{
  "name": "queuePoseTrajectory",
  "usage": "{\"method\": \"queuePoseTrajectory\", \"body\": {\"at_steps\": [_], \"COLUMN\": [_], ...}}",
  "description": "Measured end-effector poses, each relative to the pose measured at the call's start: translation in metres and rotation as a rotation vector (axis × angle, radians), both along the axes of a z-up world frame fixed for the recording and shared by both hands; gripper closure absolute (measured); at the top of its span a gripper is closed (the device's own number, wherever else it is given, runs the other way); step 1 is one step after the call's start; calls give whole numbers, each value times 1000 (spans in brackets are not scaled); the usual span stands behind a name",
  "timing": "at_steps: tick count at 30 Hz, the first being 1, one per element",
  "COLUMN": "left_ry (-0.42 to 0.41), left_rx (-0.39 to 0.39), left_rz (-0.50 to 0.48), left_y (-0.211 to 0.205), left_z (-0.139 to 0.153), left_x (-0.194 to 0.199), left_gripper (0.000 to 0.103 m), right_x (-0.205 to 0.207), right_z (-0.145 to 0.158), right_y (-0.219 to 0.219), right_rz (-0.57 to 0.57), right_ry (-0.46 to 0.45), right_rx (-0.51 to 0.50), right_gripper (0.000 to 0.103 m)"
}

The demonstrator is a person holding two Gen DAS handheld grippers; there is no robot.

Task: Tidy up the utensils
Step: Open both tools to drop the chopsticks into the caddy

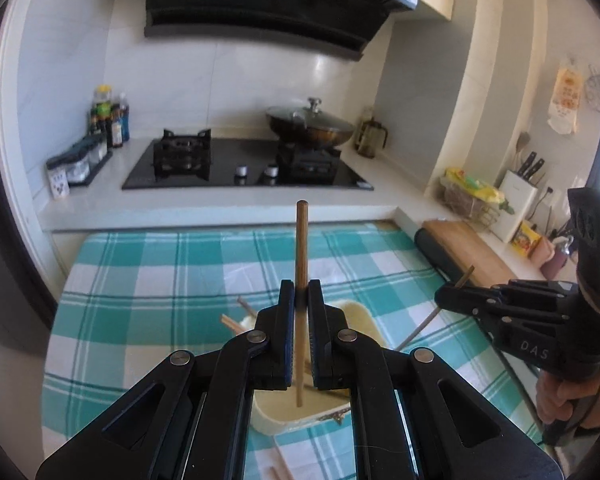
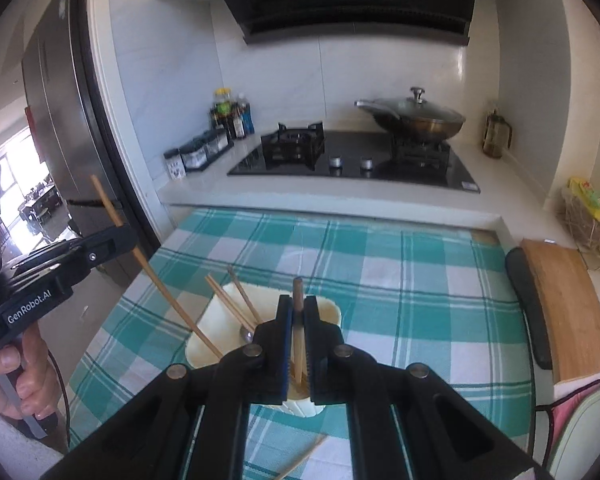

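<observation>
The counter, under a teal-and-white checked cloth, carries a cream utensil holder.

The left claw is clamped on one wooden chopstick. In its own view the stick stands near upright, its lower tip inside the holder; from the right wrist it slants, top toward the left.

The right claw is likewise closed on one chopstick, long axis running up and away between the pads, lower end down in the holder.

Two more chopsticks lean in the holder, tops tilted left, beside a metal spoon.

One chopstick lies flat on the cloth before the holder.
</observation>
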State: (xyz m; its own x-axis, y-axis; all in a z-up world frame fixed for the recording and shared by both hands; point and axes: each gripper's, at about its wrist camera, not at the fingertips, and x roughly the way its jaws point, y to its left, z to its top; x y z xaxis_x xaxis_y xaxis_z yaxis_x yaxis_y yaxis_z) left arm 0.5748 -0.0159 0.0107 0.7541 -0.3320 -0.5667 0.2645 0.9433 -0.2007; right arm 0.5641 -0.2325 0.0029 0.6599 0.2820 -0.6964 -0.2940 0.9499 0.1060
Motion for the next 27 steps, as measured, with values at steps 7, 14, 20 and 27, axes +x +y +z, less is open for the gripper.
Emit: {"method": "queuePoseTrajectory", "body": {"at_steps": [7,14,20,27], "left_ry": [120,148,249,309], "left_rx": [-15,9,88,40], "left_rz": [21,-7,-10,153], "left_y": [5,33,53,68], "left_z": [-41,-43,-111,-203], "left_x": [18,-44,-144,-228], "left_gripper": [85,35,27,27], "right_x": [26,-22,-115,-231], "right_z": [-42,-29,-58,-170], "right_y": [19,4,-42,-101], "right_rz": [-1,-11,-22,-201], "right_ry": [51,-53,-56,55], "right_rx": [-11,22,-75,-163], "right_gripper": [95,56,49,49]}}
